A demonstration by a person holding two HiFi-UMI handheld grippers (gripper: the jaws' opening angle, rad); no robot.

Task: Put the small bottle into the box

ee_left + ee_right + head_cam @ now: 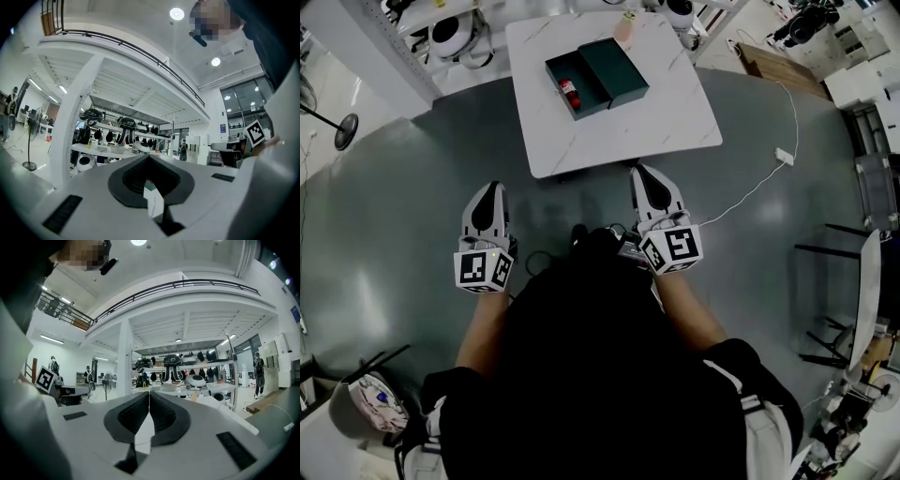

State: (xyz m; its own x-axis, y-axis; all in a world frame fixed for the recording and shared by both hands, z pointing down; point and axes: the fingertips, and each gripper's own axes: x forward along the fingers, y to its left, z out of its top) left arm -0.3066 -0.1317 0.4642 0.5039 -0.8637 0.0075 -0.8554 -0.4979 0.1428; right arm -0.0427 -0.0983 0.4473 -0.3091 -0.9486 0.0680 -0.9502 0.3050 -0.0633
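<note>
Bottle (570,91) is in the box (558,67), lying flat in the open tray towards its left side, red band visible. Lid (617,67) lies right against the tray's right side; can't tell whether it overlaps the tray. Box sits on the far half of the white table (675,103). A pinkish item (624,28) stands at the table's far edge; can't tell what it is.

Left gripper (494,187): jaws pressed together, nothing pinched. Its own view confirms this, with left gripper (149,157) tips meeting and only the hollow behind the pads showing a gap. It is held level over the grey floor (412,216), left of the table and well apart from it.

Right gripper (638,170): jaws also pressed together and empty. In its own view the right gripper (149,392) pads meet along one line. It is held level, tips just short of the table's near edge, and touches neither table nor box.

Neither gripper is near the bottle. Both are held out in front of the person (609,356), who wears a black top, one on each side.

Around:
- a white cable (750,192) runs across the floor to a power strip (784,156), right of the table
- a fan (345,131) stands at far left
- a shelf (187,387) with round black and white units is visible ahead in both gripper views
</note>
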